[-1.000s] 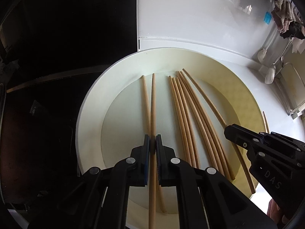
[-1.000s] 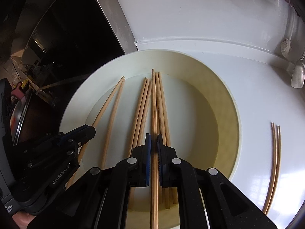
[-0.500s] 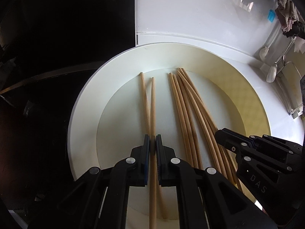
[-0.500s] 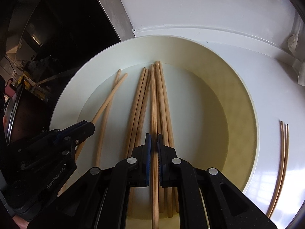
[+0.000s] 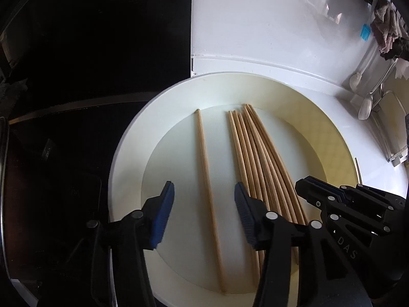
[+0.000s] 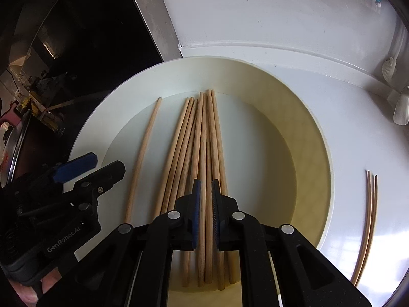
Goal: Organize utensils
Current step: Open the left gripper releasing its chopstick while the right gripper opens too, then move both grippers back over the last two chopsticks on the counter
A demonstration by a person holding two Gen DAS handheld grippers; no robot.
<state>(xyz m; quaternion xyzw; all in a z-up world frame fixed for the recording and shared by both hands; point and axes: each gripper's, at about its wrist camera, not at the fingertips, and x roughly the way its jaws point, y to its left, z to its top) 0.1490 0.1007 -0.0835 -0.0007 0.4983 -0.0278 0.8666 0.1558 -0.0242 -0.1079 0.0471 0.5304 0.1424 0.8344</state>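
A round cream plate [image 5: 127,153] [image 6: 319,153] holds several wooden chopsticks. My left gripper [image 5: 203,197] [image 6: 104,163] hovers over the plate's left half. Its jaws are opening, and a single chopstick [image 5: 207,179] [image 6: 143,158] lies flat on the plate between them, untouched by the pads. A tight bundle of chopsticks [image 5: 258,158] [image 6: 202,133] lies right of it. My right gripper [image 6: 206,194] [image 5: 304,189] sits over the bundle's near end. Its jaws are opening too, with only a narrow gap, and two bundle sticks show inside that gap.
Two more chopsticks [image 6: 368,217] lie on the white counter right of the plate. A dark cooktop [image 5: 76,102] borders the plate on the left. White spoons [image 5: 365,107] and a hanging cloth [image 5: 386,33] are at the back right. A fingertip [image 6: 30,294] shows at the lower left.
My left jaws have sprung wide apart off the chopstick, which now lies on the plate. The right jaws have parted slightly. Two sticks crossed on the left before; one shows there now.
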